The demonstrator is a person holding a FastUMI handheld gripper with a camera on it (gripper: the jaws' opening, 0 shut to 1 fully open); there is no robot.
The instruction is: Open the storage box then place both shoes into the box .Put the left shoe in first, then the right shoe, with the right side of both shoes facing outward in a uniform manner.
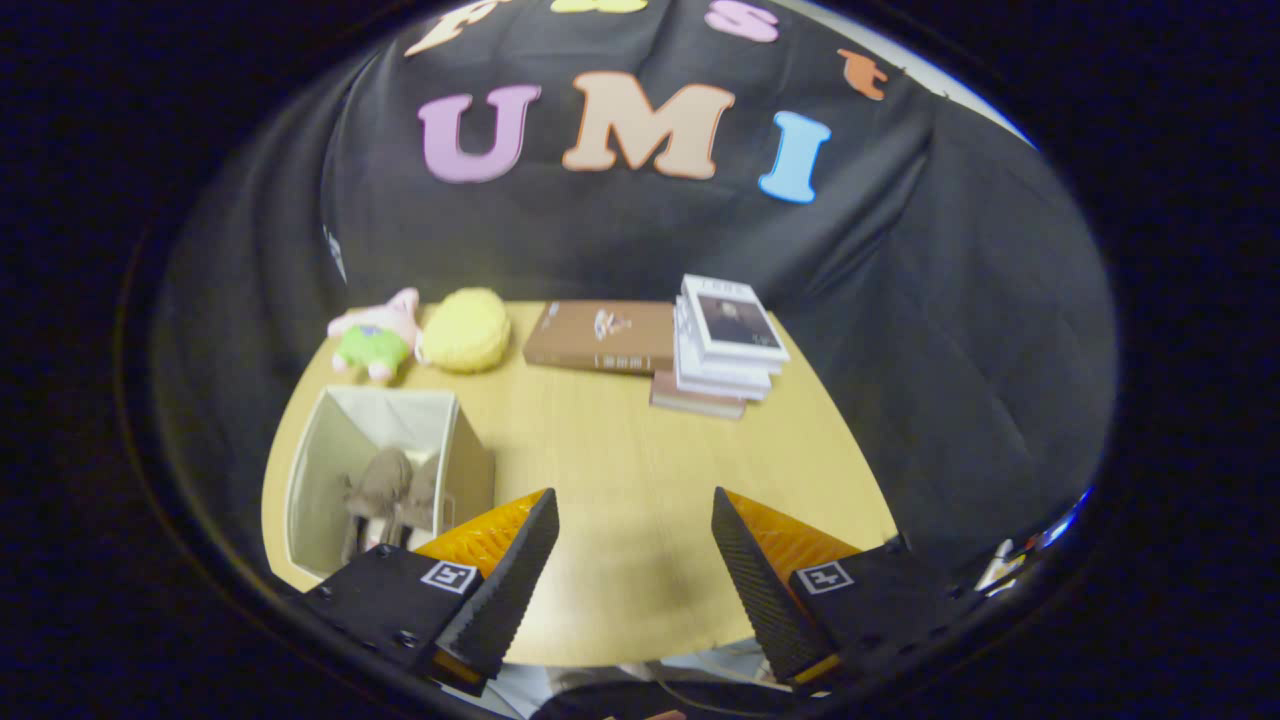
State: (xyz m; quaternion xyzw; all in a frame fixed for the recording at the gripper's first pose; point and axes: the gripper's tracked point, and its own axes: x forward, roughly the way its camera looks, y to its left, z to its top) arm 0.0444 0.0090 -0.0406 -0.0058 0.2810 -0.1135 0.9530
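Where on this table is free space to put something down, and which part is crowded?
Free: the bare table between the open gripper fingers, running ahead toward the books, right of the storage box. Crowded: the far edge, with plush toy, yellow toy, and books.

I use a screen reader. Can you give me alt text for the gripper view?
The gripper is open over a bare wooden table, holding nothing. Beside its fingers stands an open box with brown shoes inside. Beyond lie two plush toys and stacked books.
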